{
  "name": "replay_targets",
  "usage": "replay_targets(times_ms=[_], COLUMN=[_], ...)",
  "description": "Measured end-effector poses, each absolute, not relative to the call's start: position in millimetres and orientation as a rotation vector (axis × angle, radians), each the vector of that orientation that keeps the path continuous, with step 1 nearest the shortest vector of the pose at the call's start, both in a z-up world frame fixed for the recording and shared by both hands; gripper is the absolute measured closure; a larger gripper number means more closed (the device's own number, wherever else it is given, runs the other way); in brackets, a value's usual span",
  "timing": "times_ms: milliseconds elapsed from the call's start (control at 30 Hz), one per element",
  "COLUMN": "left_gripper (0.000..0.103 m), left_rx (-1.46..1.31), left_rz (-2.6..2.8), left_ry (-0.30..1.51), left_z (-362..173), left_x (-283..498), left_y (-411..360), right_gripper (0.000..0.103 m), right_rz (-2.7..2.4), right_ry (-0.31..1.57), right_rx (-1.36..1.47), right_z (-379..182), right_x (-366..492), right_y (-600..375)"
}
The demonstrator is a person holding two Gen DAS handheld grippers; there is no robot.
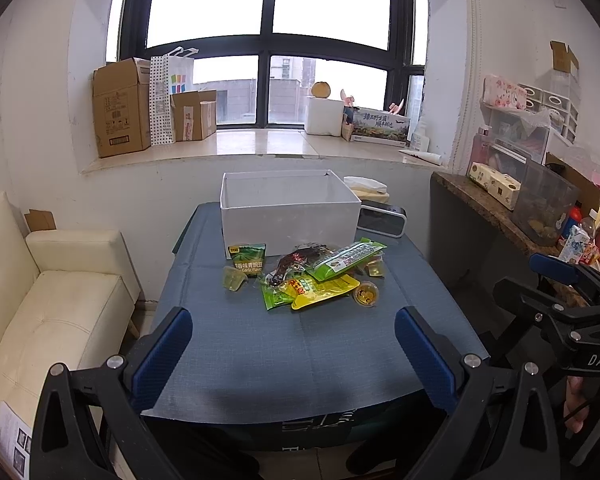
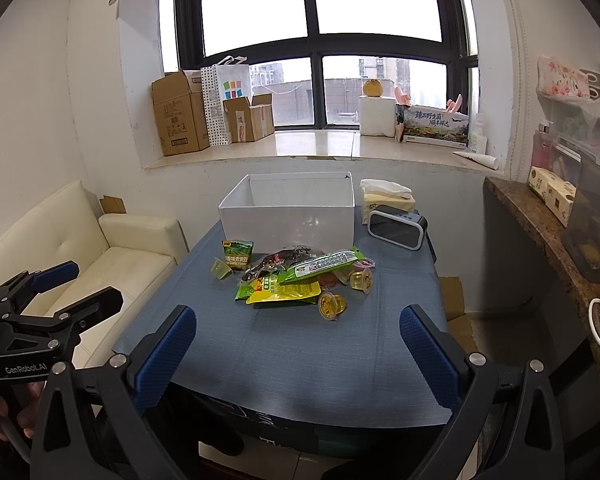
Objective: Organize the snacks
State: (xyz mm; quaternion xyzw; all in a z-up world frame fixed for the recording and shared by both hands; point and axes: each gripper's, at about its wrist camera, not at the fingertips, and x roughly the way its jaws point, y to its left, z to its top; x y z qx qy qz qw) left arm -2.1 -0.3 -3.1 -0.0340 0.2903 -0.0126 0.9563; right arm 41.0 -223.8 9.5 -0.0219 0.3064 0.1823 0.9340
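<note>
Jaws spread wide and holding nothing, the left gripper (image 1: 294,346) and the right gripper (image 2: 298,344) hang side by side over the near edge of a surface (image 1: 300,352) covered in blue cloth. The pile of snacks (image 1: 312,276) lies well ahead of both, between the jaws and a white box (image 1: 290,216) standing open-topped at the far side. Its inside walls show bare; its floor is hidden by the front wall.

A green pea packet (image 1: 247,259) leans against the box front at the pile's left. Just in front of it sits a pale jelly cup (image 1: 235,279). A dark red packet (image 1: 296,262), a long green packet (image 1: 348,258) and a yellow packet (image 1: 322,290) overlap in the middle. An orange jelly cup (image 1: 366,294) rests at the near right of the pile, and another jelly cup (image 2: 362,280) sits behind it.

To the right of the box stand a small black clock (image 1: 381,220) and a tissue pack (image 2: 388,196). A wide strip of bare cloth separates the snacks from the jaws. A cream sofa (image 1: 56,300) borders the surface on the left, a dark stone counter (image 1: 496,208) on the right, and a windowsill with cardboard boxes (image 1: 120,108) runs along the wall behind.
</note>
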Motion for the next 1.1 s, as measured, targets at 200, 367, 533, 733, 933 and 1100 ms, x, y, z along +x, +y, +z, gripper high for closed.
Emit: replay_targets(times_ms=[200, 367, 533, 733, 933, 1100], left_gripper=[0.0, 0.0, 0.0, 0.0, 0.0, 0.0], left_rx=[-0.067, -0.069, -0.07, -0.068, -0.067, -0.066], left_rz=[-0.025, -0.021, -0.018, -0.02, -0.022, -0.019], left_ry=[0.592, 0.594, 0.599, 0.602, 0.603, 0.606], left_z=[-3.5, -3.8, -4.8, -3.0, -2.8, -3.3], left_x=[-1.4, -2.3, -1.9, -1.1, -0.2, 1.3], left_y=[0.5, 1.8, 2.7, 2.3, 2.8, 2.9], right_gripper=[0.0, 0.0, 0.0, 0.0, 0.0, 0.0], right_rz=[0.372, 0.371, 0.374, 0.374, 0.373, 0.379], right_ry=[0.628, 0.631, 0.63, 0.629, 0.632, 0.646], right_rx=[-0.049, -0.05, -0.052, -0.052, -0.053, -0.05], right_z=[8.1, 7.3, 6.8, 6.6, 6.3, 3.5], right_x=[40.5, 40.1, 39.8, 40.0, 40.3, 42.4], right_y=[-224.0, -224.0, -223.2, -222.8, -222.6, -221.3])
